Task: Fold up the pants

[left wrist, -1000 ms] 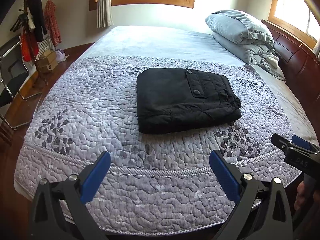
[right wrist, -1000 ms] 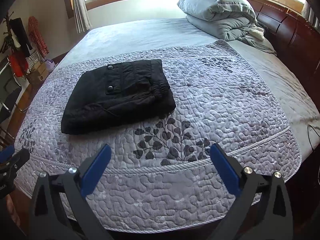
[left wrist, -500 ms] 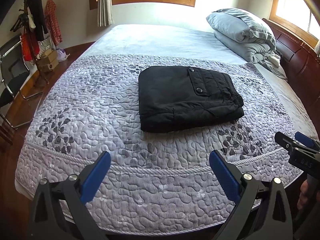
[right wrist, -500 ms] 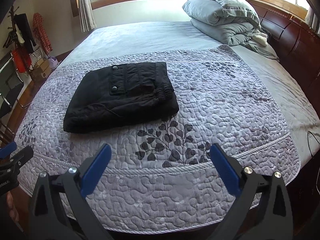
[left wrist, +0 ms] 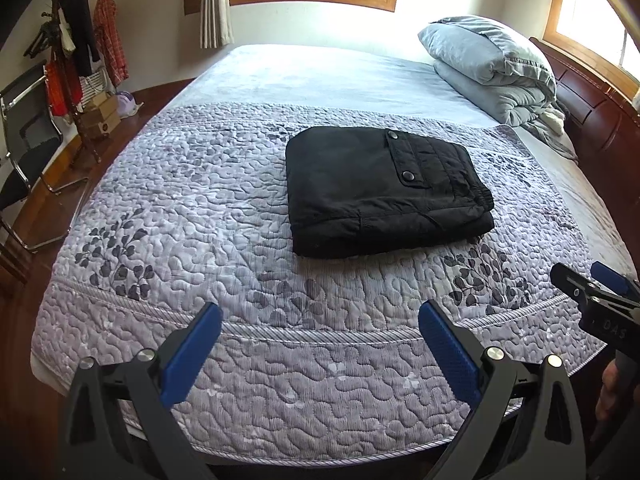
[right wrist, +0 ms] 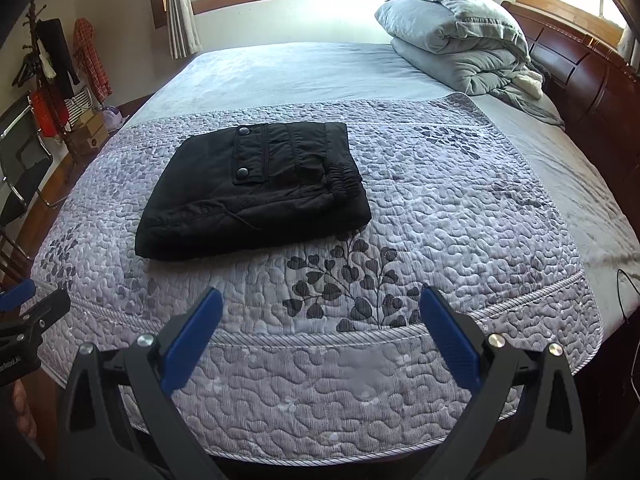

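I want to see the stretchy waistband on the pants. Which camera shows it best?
The right wrist view: the gathered waistband faces that camera on the black pants. The left wrist view shows it at the pants' far right edge, more side-on.

The inner layers of the folded black pants are hidden beneath the top panel. In the left wrist view the right gripper is cut off by the right edge; in the right wrist view the left gripper is cut by the left edge. The garments on the coat rack are too small to identify.
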A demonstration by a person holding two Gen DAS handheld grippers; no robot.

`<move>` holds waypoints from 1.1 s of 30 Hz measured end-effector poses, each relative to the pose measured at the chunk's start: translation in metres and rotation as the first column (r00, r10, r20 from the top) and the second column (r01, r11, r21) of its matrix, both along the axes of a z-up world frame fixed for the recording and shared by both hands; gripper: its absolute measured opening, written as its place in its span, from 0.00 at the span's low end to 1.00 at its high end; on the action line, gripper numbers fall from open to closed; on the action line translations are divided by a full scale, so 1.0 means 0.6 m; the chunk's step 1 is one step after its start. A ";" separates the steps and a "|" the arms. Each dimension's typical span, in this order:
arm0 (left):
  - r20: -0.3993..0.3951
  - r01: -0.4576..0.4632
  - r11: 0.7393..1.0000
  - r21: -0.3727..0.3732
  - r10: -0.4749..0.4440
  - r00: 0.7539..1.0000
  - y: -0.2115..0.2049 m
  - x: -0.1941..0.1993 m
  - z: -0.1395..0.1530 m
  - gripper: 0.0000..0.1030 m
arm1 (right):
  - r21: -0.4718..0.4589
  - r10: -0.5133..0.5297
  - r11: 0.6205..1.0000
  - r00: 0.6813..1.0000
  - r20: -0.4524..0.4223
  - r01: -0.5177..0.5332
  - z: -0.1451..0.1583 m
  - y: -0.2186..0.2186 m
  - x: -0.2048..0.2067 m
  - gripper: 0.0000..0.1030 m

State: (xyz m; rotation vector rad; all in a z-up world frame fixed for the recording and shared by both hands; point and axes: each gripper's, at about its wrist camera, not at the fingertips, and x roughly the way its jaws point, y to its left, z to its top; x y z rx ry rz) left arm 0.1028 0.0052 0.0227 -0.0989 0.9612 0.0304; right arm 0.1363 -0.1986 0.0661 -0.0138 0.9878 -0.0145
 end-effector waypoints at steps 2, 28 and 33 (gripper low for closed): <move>0.002 0.001 1.000 0.003 -0.001 1.000 -0.002 0.000 0.001 0.96 | -0.001 0.000 1.000 1.000 -0.001 0.000 0.000 0.000 -0.001 0.96; 0.023 0.019 1.000 0.013 -0.019 1.000 -0.003 0.003 0.001 0.97 | 0.001 -0.004 1.000 1.000 -0.025 0.004 -0.012 -0.003 0.008 0.96; 0.033 0.039 0.999 0.008 -0.039 0.999 -0.006 0.005 0.001 0.97 | 0.003 -0.010 1.000 0.999 -0.031 0.010 -0.016 -0.006 0.009 0.96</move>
